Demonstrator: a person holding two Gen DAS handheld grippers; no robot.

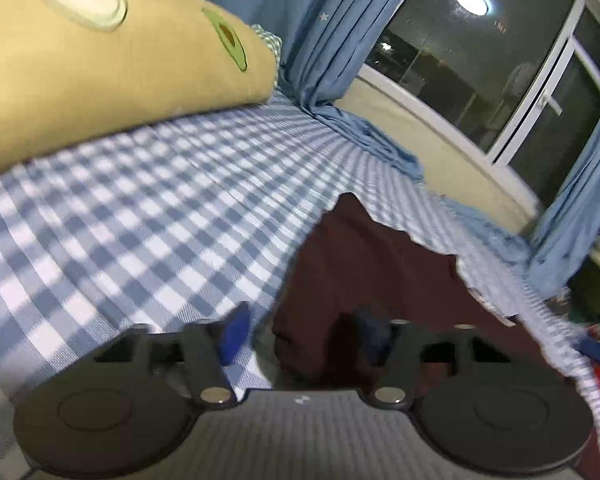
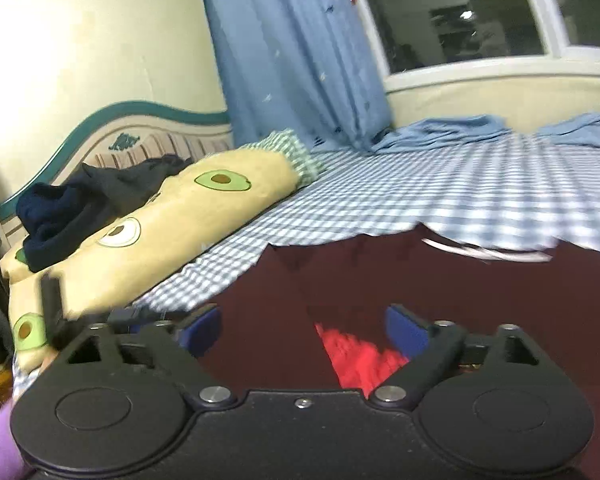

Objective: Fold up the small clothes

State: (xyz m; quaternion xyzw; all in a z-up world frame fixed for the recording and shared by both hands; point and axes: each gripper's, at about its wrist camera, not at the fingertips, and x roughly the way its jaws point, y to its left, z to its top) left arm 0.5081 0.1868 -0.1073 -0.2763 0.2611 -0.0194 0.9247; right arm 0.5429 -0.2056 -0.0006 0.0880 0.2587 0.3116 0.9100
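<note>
A dark maroon garment [image 1: 372,264] lies on the blue-and-white checked bed sheet [image 1: 148,208]. My left gripper [image 1: 304,336] is open low over the garment's left edge, one blue pad over the sheet and one over the cloth. In the right wrist view the maroon garment [image 2: 480,300] fills the foreground with a fold line running down its left part. My right gripper [image 2: 304,328] is open just above it, with a bright red patch [image 2: 360,360] showing between the blue pads.
A yellow avocado-print pillow [image 2: 172,232] lies at the head of the bed with dark clothes [image 2: 80,204] piled on it. Blue curtains [image 2: 292,48] hang by the window [image 1: 480,56]; their hems rest on the far side of the bed. A headboard [image 2: 140,128] stands behind.
</note>
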